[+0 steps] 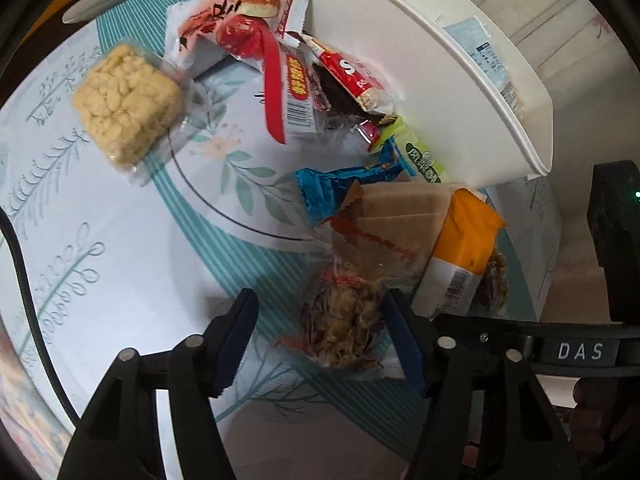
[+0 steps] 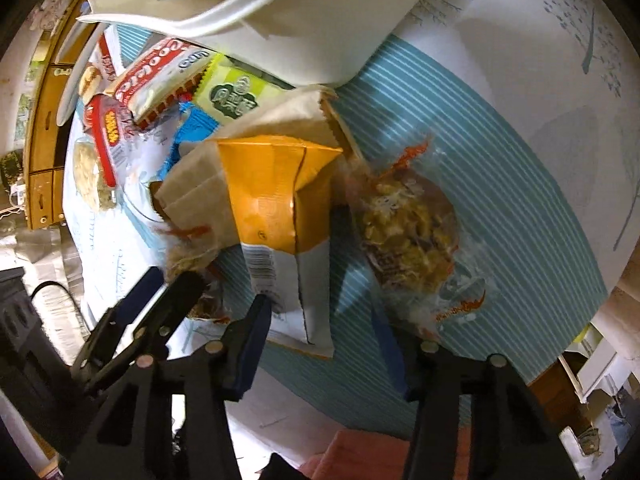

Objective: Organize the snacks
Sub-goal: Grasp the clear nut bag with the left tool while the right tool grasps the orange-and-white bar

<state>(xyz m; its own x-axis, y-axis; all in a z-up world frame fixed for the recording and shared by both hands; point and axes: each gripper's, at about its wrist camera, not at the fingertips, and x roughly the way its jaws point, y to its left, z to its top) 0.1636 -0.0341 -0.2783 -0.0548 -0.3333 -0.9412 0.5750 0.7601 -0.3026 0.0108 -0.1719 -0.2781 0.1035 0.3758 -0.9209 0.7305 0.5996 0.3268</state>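
Two views. Left wrist first: lying crowded between white bin (image 1: 460, 64) and patterned tablecloth (image 1: 120, 240), a heap of snack packets (image 1: 320, 80), with bare cloth opening leftward. Left gripper (image 1: 320, 332) standing half apart, straddling a clear nut bar (image 1: 344, 320); one pad touching, firm clamping impossible to tell. Right wrist next: right gripper (image 2: 320, 332) standing partly apart around the bottom of an orange packet (image 2: 276, 208); pressing impossible to tell. Lying just beside, a second clear nut bar (image 2: 408, 224) on teal stripes. Showing far left, wooden drawers (image 2: 44, 128).

The right tongs (image 2: 320, 328) straddle the white end of an orange-and-white packet (image 2: 276, 216) on the table (image 2: 500, 160), a clear nut snack bag (image 2: 408, 232) just beside
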